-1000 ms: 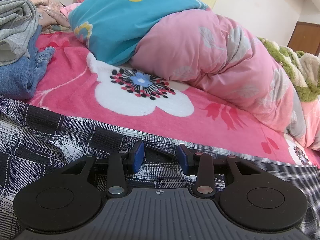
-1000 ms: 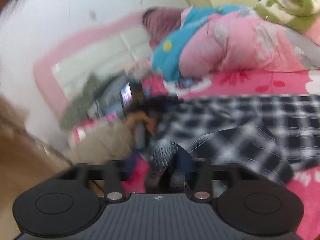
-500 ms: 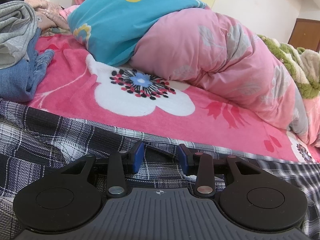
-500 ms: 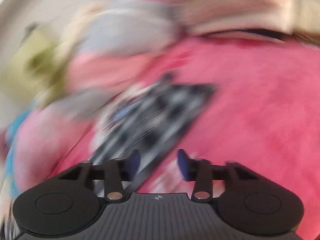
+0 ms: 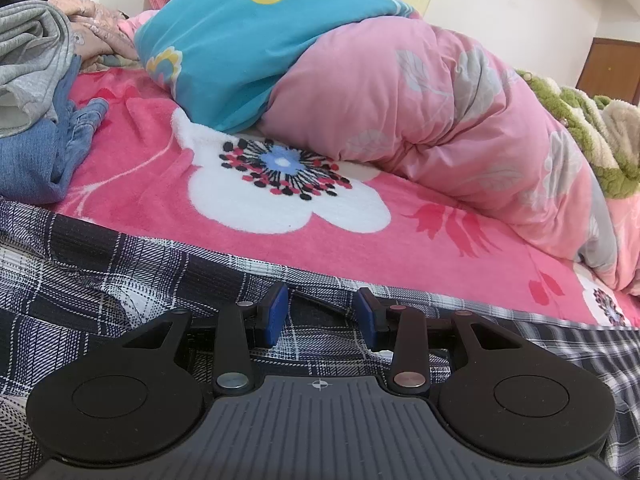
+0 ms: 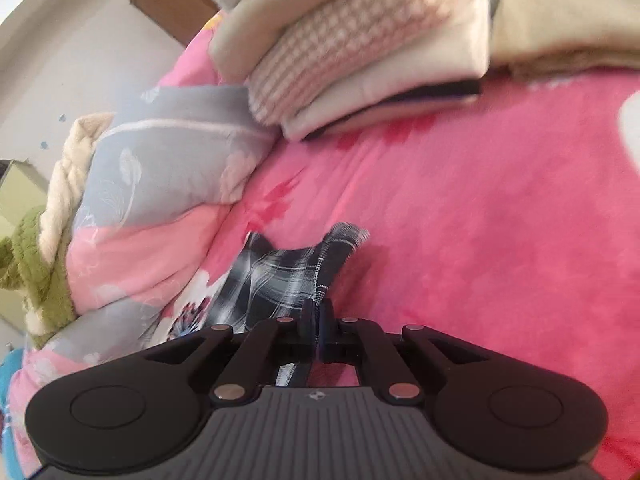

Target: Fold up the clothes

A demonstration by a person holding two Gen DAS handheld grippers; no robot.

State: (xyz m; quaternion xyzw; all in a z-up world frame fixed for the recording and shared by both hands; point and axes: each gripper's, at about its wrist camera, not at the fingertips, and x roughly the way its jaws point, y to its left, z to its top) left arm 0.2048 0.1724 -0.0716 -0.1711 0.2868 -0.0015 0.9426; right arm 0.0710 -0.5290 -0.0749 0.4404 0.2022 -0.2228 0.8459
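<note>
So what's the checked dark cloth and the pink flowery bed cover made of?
The dark plaid garment looks like thin woven fabric, perhaps cotton: fine weave lines, soft creases. The pink floral blanket looks like plush fleece: a fuzzy, matte nap.

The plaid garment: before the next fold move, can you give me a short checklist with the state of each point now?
1. Right gripper closed on an edge of the plaid garment: ok; the jaws have just closed, with cloth between them.
2. Left gripper holding the garment: not ok; it is open over the plaid cloth, the pads not pressing on it.
3. Garment lying flat: not ok; wrinkles show at left in the left wrist view.
4. Free pink blanket beyond the garment for the fold: ok.
5. Folded stack apart from the held corner: ok.
6. Whole outline of the garment: cannot tell; neither view shows it all.
</note>
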